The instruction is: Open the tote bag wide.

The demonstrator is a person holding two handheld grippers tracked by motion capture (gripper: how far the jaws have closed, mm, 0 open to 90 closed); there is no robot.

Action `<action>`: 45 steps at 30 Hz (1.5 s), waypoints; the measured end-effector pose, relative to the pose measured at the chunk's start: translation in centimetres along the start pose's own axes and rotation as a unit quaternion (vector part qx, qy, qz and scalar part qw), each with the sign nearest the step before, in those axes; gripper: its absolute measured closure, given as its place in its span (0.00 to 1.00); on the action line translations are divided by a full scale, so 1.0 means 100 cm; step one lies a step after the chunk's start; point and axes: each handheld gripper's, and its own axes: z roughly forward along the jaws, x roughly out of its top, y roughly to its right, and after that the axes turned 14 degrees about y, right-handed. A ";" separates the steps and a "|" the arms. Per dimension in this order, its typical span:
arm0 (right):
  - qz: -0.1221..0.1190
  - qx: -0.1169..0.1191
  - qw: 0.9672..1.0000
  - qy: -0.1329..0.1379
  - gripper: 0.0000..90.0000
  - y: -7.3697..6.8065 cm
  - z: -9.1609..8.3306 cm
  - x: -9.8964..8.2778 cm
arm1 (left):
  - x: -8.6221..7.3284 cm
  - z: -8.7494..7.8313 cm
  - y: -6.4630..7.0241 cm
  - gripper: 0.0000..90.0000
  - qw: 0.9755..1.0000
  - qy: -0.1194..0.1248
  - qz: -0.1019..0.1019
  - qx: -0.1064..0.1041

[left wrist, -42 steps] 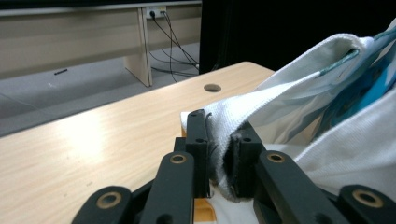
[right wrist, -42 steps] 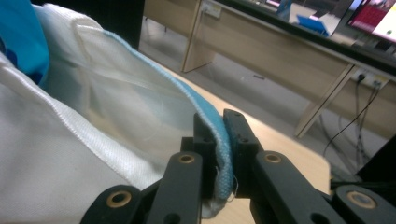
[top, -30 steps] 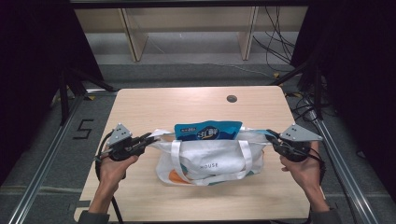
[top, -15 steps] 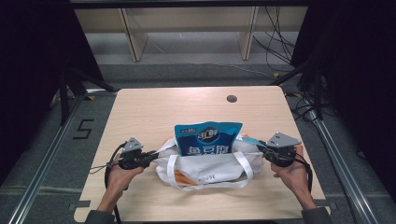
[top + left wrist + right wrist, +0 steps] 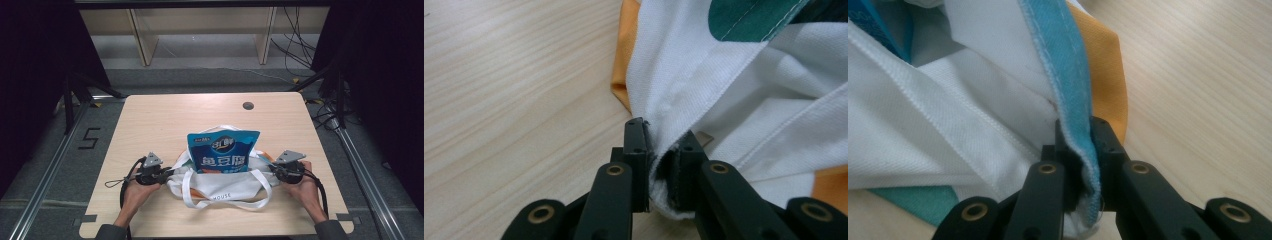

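A white tote bag (image 5: 225, 186) with orange and teal patches lies slumped on the wooden table (image 5: 165, 120). Out of its mouth stands a blue snack pouch (image 5: 223, 152), upright. My left gripper (image 5: 167, 173) is shut on the bag's left rim; white cloth (image 5: 684, 100) is bunched between its jaws. At the bag's right end my right gripper (image 5: 272, 169) is pinched on a teal-edged fold (image 5: 1073, 100). Both grippers sit low, near the tabletop. The bag's white handles (image 5: 192, 192) droop over its front.
A round cable hole (image 5: 248, 106) marks the table's far side. Beyond the table are shelf legs and loose cables on the floor (image 5: 300, 60). Metal rails (image 5: 360, 165) run along both sides. A person's hands (image 5: 132, 192) hold the grippers from the near edge.
Both grippers have come down toward the table with the bag's rim in them. The bag has sunk and slumped, and more of the blue pouch now stands above it.
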 end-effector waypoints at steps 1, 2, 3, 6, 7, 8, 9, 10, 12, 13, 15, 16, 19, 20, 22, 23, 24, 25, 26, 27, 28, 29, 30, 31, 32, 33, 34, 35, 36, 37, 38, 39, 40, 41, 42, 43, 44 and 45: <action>-0.003 0.001 1.000 -0.002 0.94 0.001 0.000 0.001 | -0.001 0.000 0.000 0.89 1.000 0.002 -0.004 0.002; -0.002 0.000 1.000 -0.002 0.94 0.001 0.001 0.001 | -0.001 -0.001 0.000 0.89 1.000 -0.004 0.002 -0.001; -0.003 -0.001 1.000 -0.001 0.94 0.001 0.001 0.000 | -0.001 0.000 0.001 0.89 1.000 0.004 -0.004 0.004; 0.007 -0.008 1.000 0.003 0.94 -0.001 0.001 0.001 | 0.003 -0.002 0.003 0.84 1.000 -0.001 -0.007 0.018; 0.008 -0.004 1.000 0.001 0.93 0.001 0.000 0.002 | 0.006 -0.004 0.002 0.77 1.000 -0.004 -0.001 0.022; 0.014 -0.004 1.000 0.004 0.90 0.002 -0.001 0.003 | 0.008 -0.007 0.001 0.71 1.000 -0.008 0.006 0.024; 0.020 -0.005 1.000 0.005 0.84 0.003 -0.003 0.005 | 0.011 -0.010 0.000 0.64 1.000 -0.007 0.003 0.024; 0.020 -0.025 0.999 0.010 0.70 0.005 -0.006 0.007 | 0.016 -0.014 -0.001 0.58 1.000 0.010 -0.007 0.019; 0.031 -0.026 0.999 0.031 0.63 0.013 -0.015 0.015 | 0.019 -0.016 0.000 0.52 1.000 0.017 -0.009 0.021; 0.059 -0.021 0.997 0.053 0.61 0.015 -0.021 0.020 | 0.023 -0.018 0.000 0.48 1.000 0.020 -0.010 0.017; 0.094 -0.008 0.992 0.083 0.58 0.019 -0.037 0.030 | 0.035 -0.021 0.004 0.44 0.999 0.042 -0.015 -0.003; 0.117 -0.005 0.989 0.091 0.58 0.017 -0.045 0.036 | 0.041 -0.021 0.008 0.44 0.998 0.056 -0.013 -0.005; 0.118 0.039 0.982 0.142 0.56 0.014 -0.059 0.051 | 0.056 -0.021 0.019 0.42 0.998 0.052 0.020 -0.021; 0.112 0.048 0.982 0.143 0.55 0.009 -0.063 0.056 | 0.060 -0.020 0.021 0.43 0.998 0.051 0.038 -0.030; 0.092 0.077 0.983 0.141 0.54 -0.003 -0.064 0.064 | 0.063 -0.016 0.025 0.43 0.997 0.043 0.055 -0.035; 0.091 0.090 0.982 0.136 0.52 -0.011 -0.064 0.067 | 0.063 -0.013 0.027 0.43 0.997 0.041 0.054 -0.039; 0.080 0.101 0.982 0.138 0.52 -0.017 -0.062 0.069 | 0.064 -0.010 0.027 0.43 0.997 0.040 0.060 -0.042; 0.075 0.117 0.981 0.133 0.51 -0.024 -0.060 0.072 | 0.064 -0.008 0.028 0.44 0.997 0.036 0.057 -0.044; 0.053 0.130 0.981 0.135 0.50 -0.028 -0.056 0.073 | 0.063 -0.005 0.028 0.44 0.997 0.036 0.052 -0.045; 0.053 0.137 0.981 0.123 0.49 -0.035 -0.053 0.074 | 0.063 -0.003 0.027 0.44 0.997 0.034 0.045 -0.045; 0.042 0.140 0.982 0.115 0.48 -0.039 -0.049 0.074 | 0.063 0.000 0.025 0.45 0.997 0.036 0.048 -0.055; 0.039 0.144 0.983 0.103 0.47 -0.043 -0.045 0.074 | 0.063 0.003 0.026 0.46 0.997 0.036 0.036 -0.056; 0.029 0.143 0.985 0.095 0.46 -0.044 -0.040 0.073 | 0.063 0.006 0.025 0.47 0.997 0.038 0.033 -0.057; 0.032 0.143 0.985 0.087 0.47 -0.047 -0.035 0.072 | 0.064 0.009 0.022 0.50 0.997 0.030 0.037 -0.062; 0.021 0.147 0.986 0.081 0.51 -0.046 -0.031 0.070 | 0.065 0.012 0.020 0.53 0.997 0.033 0.041 -0.057; 0.011 0.158 0.984 0.079 0.60 -0.046 -0.028 0.068 | 0.066 0.014 0.019 0.57 0.997 0.043 0.035 -0.053; 0.007 0.168 0.983 0.076 0.66 -0.047 -0.029 0.066 | 0.066 0.016 0.018 0.64 0.997 0.046 0.028 -0.058; -0.001 0.171 0.983 0.068 0.74 -0.048 -0.030 0.063 | 0.068 0.018 0.017 0.70 0.996 0.051 0.034 -0.061; -0.016 0.173 0.983 0.052 0.78 -0.049 -0.032 0.062 | 0.070 0.020 0.016 0.76 0.996 0.052 0.044 -0.056; -0.027 0.174 0.983 0.044 0.80 -0.052 -0.034 0.059 | 0.072 0.021 0.016 0.80 0.997 0.049 0.051 -0.044; -0.032 0.177 0.983 0.035 0.83 -0.054 -0.037 0.057 | 0.075 0.022 0.015 0.84 0.997 0.043 0.061 -0.029; -0.045 0.179 0.982 0.027 0.85 -0.056 -0.041 0.054 | 0.078 0.023 0.014 0.87 0.997 0.043 0.056 -0.025; -0.053 0.180 0.982 0.030 0.86 -0.060 -0.043 0.051 | 0.082 0.025 0.012 0.91 0.997 0.048 0.058 -0.015; -0.054 0.187 0.981 0.020 0.88 -0.062 -0.046 0.048 | 0.085 0.028 0.009 0.93 0.997 0.042 0.065 -0.013; -0.063 0.196 0.978 0.019 0.89 -0.065 -0.047 0.044 | 0.087 0.032 0.008 0.94 0.998 0.033 0.056 -0.008; -0.057 0.193 0.979 0.013 0.90 -0.068 -0.047 0.039 | 0.088 0.037 0.004 0.94 0.998 0.023 0.055 -0.003; -0.050 0.197 0.979 0.006 0.90 -0.071 -0.046 0.034 | 0.088 0.043 0.000 0.94 0.999 0.009 0.052 0.001; -0.047 0.203 0.978 0.001 0.91 -0.073 -0.044 0.028 | 0.087 0.048 -0.005 0.94 0.999 -0.007 0.050 0.005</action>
